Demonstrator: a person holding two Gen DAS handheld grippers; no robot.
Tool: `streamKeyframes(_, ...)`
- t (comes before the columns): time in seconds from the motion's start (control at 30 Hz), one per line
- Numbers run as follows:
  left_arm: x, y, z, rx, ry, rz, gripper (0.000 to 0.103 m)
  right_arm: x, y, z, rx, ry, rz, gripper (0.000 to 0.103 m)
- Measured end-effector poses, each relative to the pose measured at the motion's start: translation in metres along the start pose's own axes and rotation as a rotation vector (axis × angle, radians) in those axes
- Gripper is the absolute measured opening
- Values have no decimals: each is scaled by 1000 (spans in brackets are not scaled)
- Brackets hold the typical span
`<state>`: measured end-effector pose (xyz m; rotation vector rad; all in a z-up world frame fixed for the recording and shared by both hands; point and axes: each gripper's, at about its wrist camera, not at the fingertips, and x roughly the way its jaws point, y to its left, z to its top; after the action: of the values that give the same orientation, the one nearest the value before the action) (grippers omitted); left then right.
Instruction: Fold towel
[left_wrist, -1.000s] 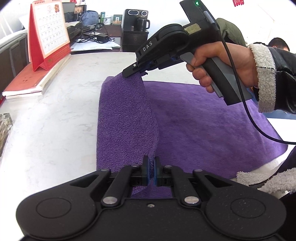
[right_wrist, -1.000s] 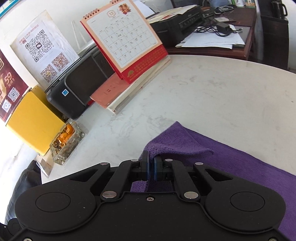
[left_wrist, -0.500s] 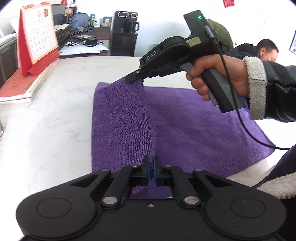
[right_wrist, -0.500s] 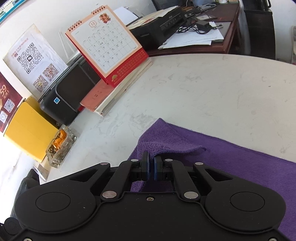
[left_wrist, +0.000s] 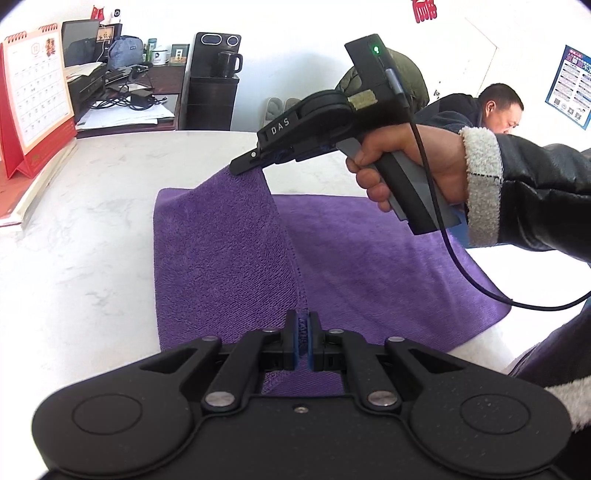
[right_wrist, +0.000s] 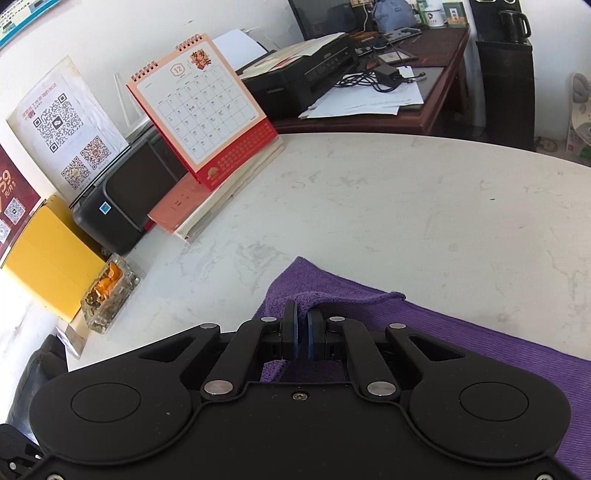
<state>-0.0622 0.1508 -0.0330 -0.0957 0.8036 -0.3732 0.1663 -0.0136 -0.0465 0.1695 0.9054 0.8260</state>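
Up close, the left gripper (left_wrist: 303, 325) is clenched on the near edge of the purple towel (left_wrist: 369, 254), its blue pads pinching the cloth between them. Further off in the same view, the right gripper (left_wrist: 245, 167) is likewise clamped on the far corner of that lifted edge, held by a hand (left_wrist: 406, 162) in a dark sleeve with a fleecy white cuff; a black cable runs down from the handle. Between the two grips a strip of towel hangs raised above the rest, which lies flat on the white marble-patterned table (left_wrist: 74, 240) and stretches off to the right. From the right wrist view, the right gripper (right_wrist: 302, 325) shows its pads close together with a bunched fold of the towel (right_wrist: 461, 343) caught at their tips. Beyond the cloth, along the left side of the table (right_wrist: 406, 206), stand a red desk calendar (right_wrist: 199, 110) on a stack of books, a black printer (right_wrist: 129, 199), a yellow box (right_wrist: 48, 254) and a small glass dish holding something orange (right_wrist: 109, 291). Another person sits in the background at the right of the left wrist view.
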Motion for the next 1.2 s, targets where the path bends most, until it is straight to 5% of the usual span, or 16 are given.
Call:
streamKeyframes(0.4,13,-46,6,-65,6,-1,4,-33,-43,-8,-1,5,24,5)
streamKeyframes(1.2,61,-118,23,-6,-37,-45,4,-93,-138,-31,6,-36,39,4)
